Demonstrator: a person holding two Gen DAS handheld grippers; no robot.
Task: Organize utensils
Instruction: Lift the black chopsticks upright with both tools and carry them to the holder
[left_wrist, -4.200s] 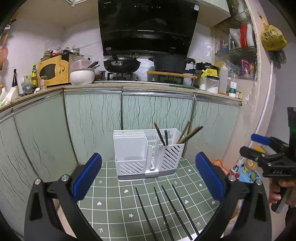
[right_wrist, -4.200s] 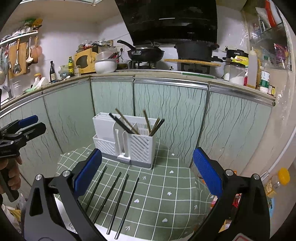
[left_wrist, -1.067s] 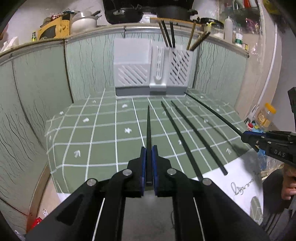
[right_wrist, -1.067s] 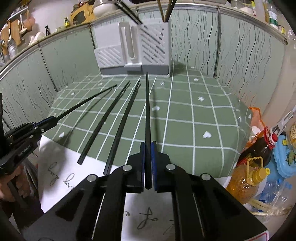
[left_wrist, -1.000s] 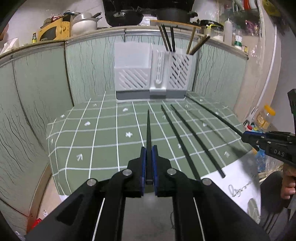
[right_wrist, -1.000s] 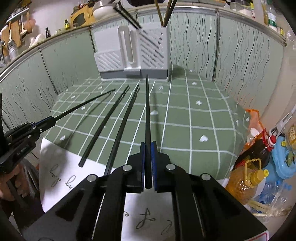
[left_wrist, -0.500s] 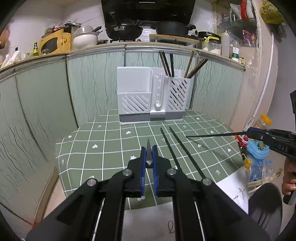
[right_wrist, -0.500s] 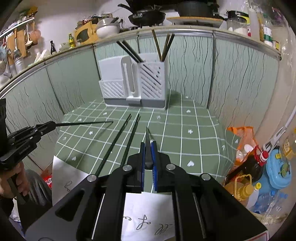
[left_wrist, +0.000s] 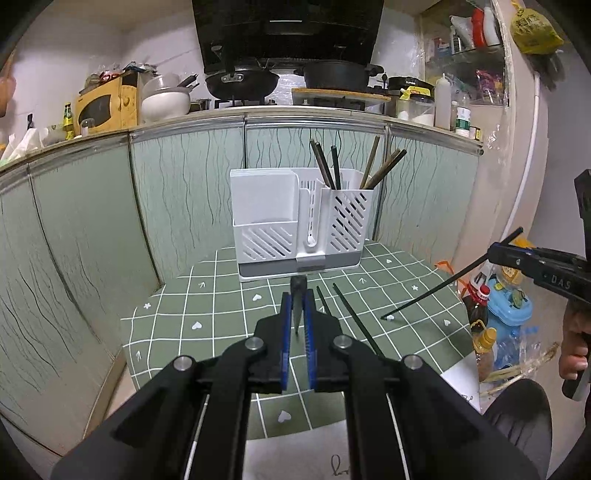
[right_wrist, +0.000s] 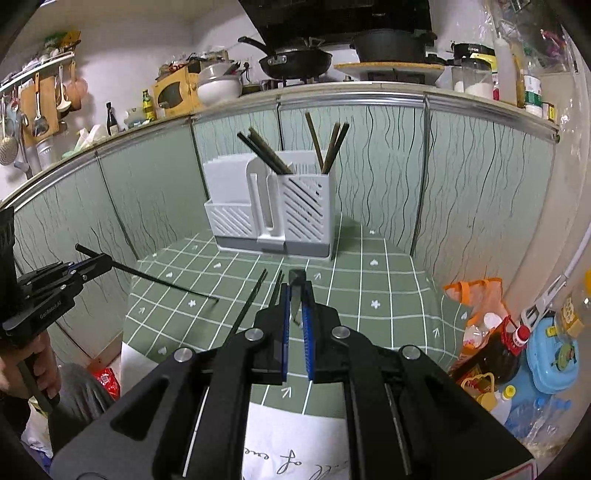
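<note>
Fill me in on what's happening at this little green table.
A person is sorting chopsticks into the white utensil holder. Each hand-held gripper, left and right, is shut on one black chopstick and holds it above the green checked tablecloth. Two more black chopsticks lie on the cloth, and several already stand in the holder's right compartment.

A white slotted utensil holder (left_wrist: 301, 225) stands upright, with several chopsticks (left_wrist: 382, 166) leaning inside. Two black chopsticks (left_wrist: 354, 317) lie side by side before it.
</note>
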